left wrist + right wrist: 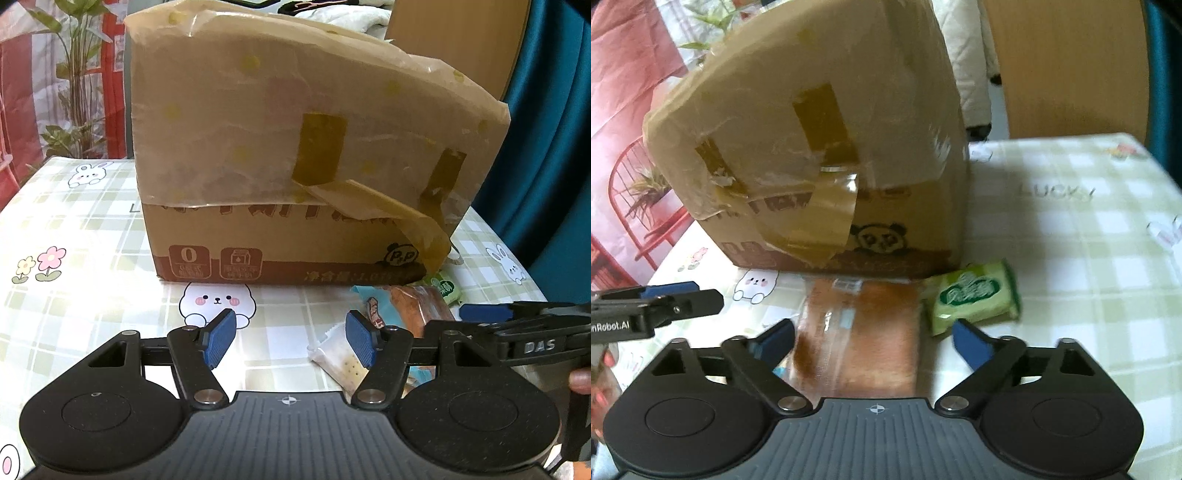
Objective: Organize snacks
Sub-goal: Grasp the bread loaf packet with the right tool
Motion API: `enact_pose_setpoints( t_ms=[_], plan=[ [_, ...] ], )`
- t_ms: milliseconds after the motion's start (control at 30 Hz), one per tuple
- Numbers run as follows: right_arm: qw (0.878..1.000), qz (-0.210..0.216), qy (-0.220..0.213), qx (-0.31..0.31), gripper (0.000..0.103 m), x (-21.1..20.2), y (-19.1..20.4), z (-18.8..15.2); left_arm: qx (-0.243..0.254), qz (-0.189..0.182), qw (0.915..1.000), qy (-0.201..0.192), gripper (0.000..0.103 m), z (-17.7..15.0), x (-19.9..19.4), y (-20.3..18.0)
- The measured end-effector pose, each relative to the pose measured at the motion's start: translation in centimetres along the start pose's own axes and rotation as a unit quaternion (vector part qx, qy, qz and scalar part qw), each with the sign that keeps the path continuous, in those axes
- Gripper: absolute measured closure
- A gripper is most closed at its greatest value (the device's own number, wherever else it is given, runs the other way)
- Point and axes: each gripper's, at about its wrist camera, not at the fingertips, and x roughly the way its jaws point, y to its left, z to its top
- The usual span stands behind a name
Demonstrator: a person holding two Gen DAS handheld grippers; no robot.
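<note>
A taped cardboard box [295, 155] stands on the checked tablecloth [92, 236]; it also shows in the right wrist view [820, 147]. My left gripper [291, 338] is open and empty above the cloth, with a clear cracker packet [341, 360] just by its right finger. A brown bread packet [421, 306] lies further right. In the right wrist view my right gripper [873, 341] is open, its fingers on either side of the bread packet [864, 332]. A green snack packet [975, 295] lies to the right of it, next to the box.
The right gripper's body [524, 332] reaches in at the left view's right edge. The left gripper [653, 306] shows at the right view's left edge. A wooden chair back [1067, 66] and potted plants [74, 81] stand beyond the table.
</note>
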Motion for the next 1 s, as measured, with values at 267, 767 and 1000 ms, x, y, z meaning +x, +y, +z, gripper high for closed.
enact_pose_setpoints(
  t_ms=[267,767,1000],
  plan=[
    [0.999,-0.007,0.005,-0.033,0.036,0.7,1.4,-0.7,-0.005,-0.009,0.9999,0.008,0.036,-0.4,0.0,0.0],
    [0.988,-0.114,-0.038,-0.100,0.037,-3.3,-1.6,-1.6,-0.010,-0.056,0.9978,0.034,0.053,-1.7,1.9,-2.5],
    [0.990,-0.110,-0.049,-0.077,0.037,-3.9,-3.0,-2.0,-0.038,-0.111,0.9926,0.034,0.075,-0.2,4.2,-4.5]
  ],
)
